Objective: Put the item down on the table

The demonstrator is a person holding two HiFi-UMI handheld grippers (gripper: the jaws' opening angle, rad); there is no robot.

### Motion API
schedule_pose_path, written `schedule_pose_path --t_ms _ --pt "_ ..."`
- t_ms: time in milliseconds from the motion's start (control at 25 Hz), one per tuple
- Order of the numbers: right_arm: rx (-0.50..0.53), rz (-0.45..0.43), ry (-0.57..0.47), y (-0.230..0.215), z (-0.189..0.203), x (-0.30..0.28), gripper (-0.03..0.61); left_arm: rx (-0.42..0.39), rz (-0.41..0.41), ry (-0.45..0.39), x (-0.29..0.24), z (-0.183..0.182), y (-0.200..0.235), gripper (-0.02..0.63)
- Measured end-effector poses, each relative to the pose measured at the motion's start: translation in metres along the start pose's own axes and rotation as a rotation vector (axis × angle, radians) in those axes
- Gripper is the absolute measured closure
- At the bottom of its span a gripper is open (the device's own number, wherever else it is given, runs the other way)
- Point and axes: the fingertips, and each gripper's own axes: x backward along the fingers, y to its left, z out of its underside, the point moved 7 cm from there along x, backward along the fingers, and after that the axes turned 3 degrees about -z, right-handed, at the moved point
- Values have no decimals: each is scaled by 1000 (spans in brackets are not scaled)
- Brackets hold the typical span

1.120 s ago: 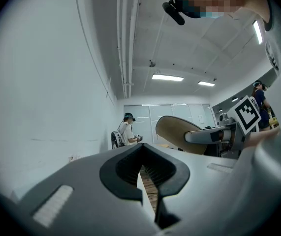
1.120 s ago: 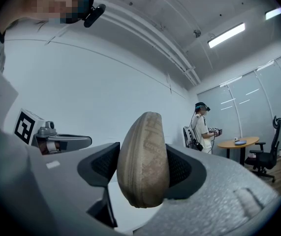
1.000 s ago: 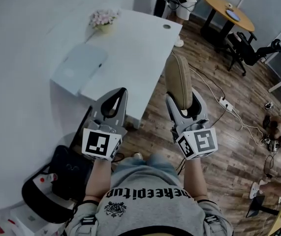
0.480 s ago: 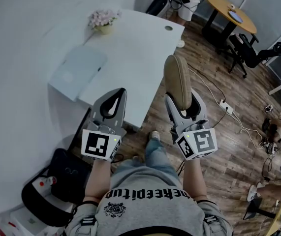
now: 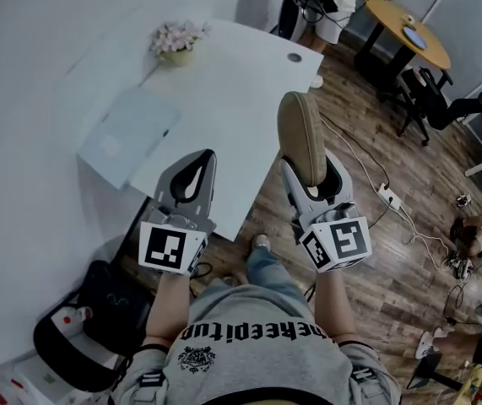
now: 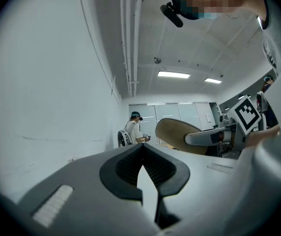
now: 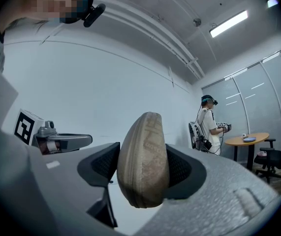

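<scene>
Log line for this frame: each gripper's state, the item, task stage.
left gripper: shut, empty | right gripper: shut on tan case, upright | white table: case not yet on it

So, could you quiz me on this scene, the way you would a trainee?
1. True or false: the left hand-held gripper is holding something.
2. What is the right hand-held gripper clamped on? A) a tan zipped case B) a mug C) a book
3. Fill in: the potted flowers stand on the white ____.
Key: 1 false, its jaws are shut on nothing; 2 A; 3 table.
</scene>
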Motion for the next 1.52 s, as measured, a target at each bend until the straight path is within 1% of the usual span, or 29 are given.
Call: schedule_pose_path --t_ms 520,1000,1240,1400,1520 --pt "2 -95 12 -59 -3 -43 316 0 -91 -8 -57 4 -4 595" --pt "-10 -202 2 -104 2 -69 316 -33 -183 -26 -97 4 -16 595" --pt "-19 -246 14 -122 6 -75 316 -45 -201 -49 -113 2 -30 595" --pt "-44 -264 30 -126 16 -85 316 -47 -226 -6 -114 8 -28 595" --pt "-48 -276 46 -128 22 -94 316 -50 -245 -1 -115 10 -22 595"
